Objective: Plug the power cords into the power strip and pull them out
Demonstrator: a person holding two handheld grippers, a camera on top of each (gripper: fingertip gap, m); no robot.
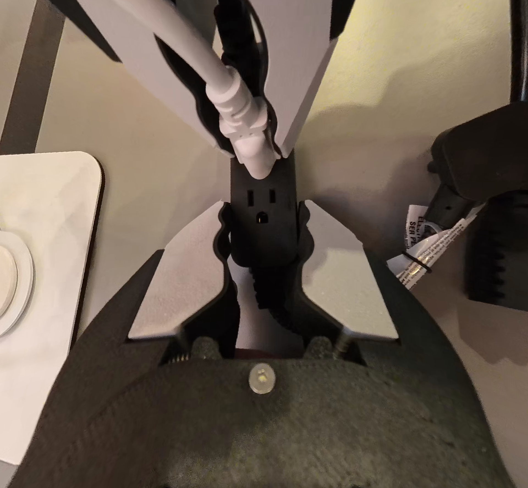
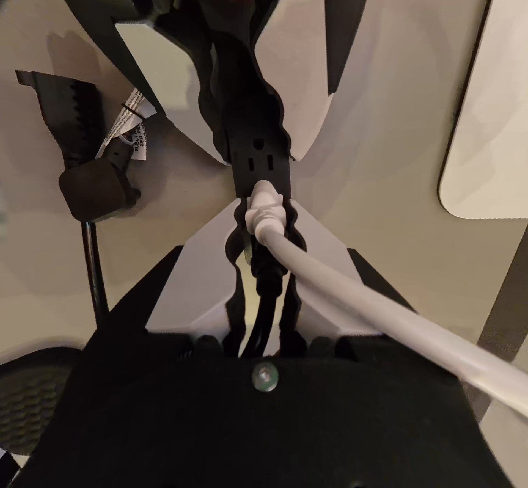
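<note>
A black power strip [image 1: 263, 234] lies on the pale table. My left gripper [image 1: 263, 203] is shut on its sides; it also shows in the right wrist view [image 2: 260, 160]. One outlet [image 1: 261, 203] faces up, empty. A white plug [image 1: 251, 143] stands in the far outlet, its prongs hidden. My right gripper [image 2: 265, 201] is shut on this white plug [image 2: 264, 203]; it comes in from the top of the left wrist view [image 1: 257, 154]. The white cord [image 2: 371, 297] trails back over the right gripper. A black cord [image 2: 263, 288] runs beneath it; I cannot tell whether it is plugged in.
A black plug [image 1: 471, 160] with a white paper tag [image 1: 414, 245] lies on the table right of the strip, beside a black ribbed part [image 1: 491, 260]. A white board [image 1: 43, 245] with rounded corners lies on the left. It also shows in the right wrist view [image 2: 491, 88]. Only a small space, under 4 cm, lies between the two pairs of fingers.
</note>
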